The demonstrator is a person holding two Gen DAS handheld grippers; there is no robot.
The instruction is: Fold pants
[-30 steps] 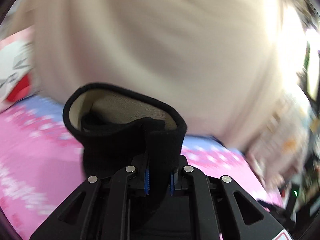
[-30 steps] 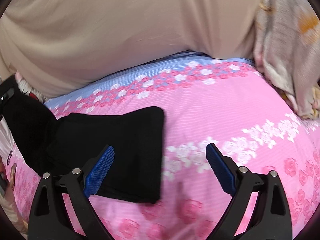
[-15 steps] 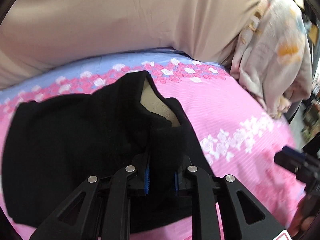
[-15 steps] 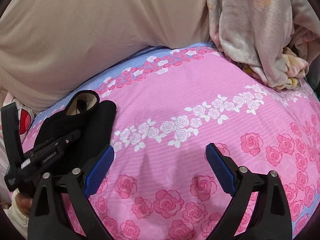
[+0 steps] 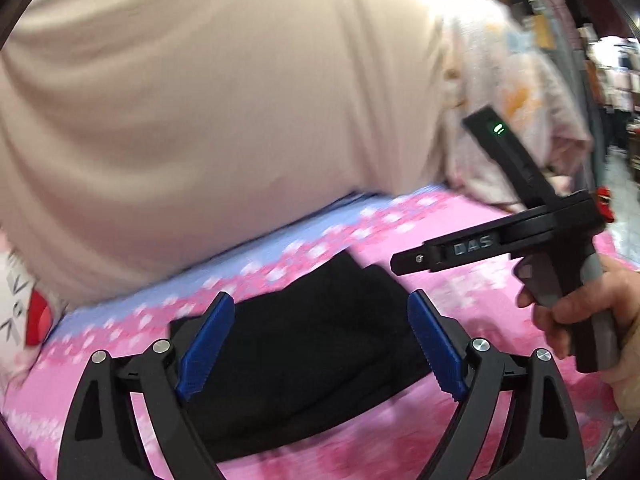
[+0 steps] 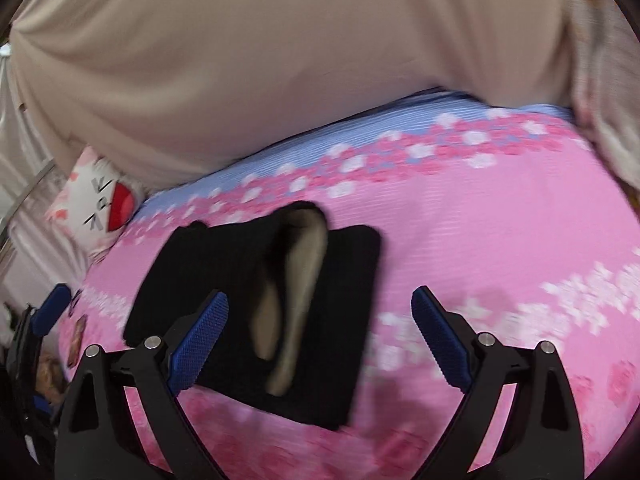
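Showing "DAS" lettering (image 5: 474, 247), right tongs (image 5: 404, 260) above black pants (image 5: 304, 364)

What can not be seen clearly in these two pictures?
- Black pants: near edge hidden behind the left gripper, left wrist view.
- Pants' beige lining: motion blur, right wrist view; fold layers unclear.
- White cushion: print too blurred to read.
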